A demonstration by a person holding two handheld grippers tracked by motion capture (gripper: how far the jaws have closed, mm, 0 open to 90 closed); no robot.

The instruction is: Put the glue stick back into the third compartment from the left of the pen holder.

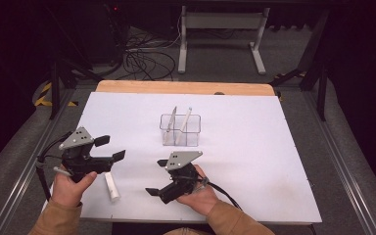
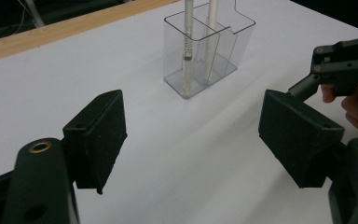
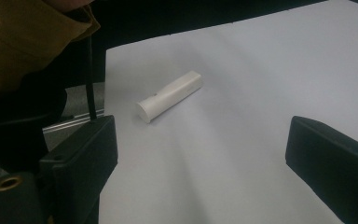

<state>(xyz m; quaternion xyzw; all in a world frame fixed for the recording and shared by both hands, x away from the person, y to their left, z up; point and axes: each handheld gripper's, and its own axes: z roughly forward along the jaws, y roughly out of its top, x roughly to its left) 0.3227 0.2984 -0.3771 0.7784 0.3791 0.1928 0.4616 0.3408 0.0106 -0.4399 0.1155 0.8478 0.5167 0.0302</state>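
Lying flat near the worktop's near-left corner is one short white tube, a smooth round-ended cylinder, resting alone on the white sheet that is covering the worktop. The left gripper is hovering just beside and above it, its two black jaws spread wide with nothing between them; in the left gripper view the same jaws are standing far apart, their pads blocky and matte. The right gripper is sitting a little toward the middle of the near edge, held in the person's right hand, and its jaws are spread wide too, gripping nothing. In the right gripper view those jaws are pointing at the tube, which is lying well apart from them on the bare sheet, beside a mustard-coloured sleeve.

Farther in, near the worktop's centre, one clear plastic holder is standing upright, a thin-walled box split into two compartments. Two slim pens are leaning inside it, one pale grey and one white, their tips poking above the rim; in the left gripper view each seems to be standing in its own compartment.

Along the far edge a strip of bare wood is showing beyond the sheet.
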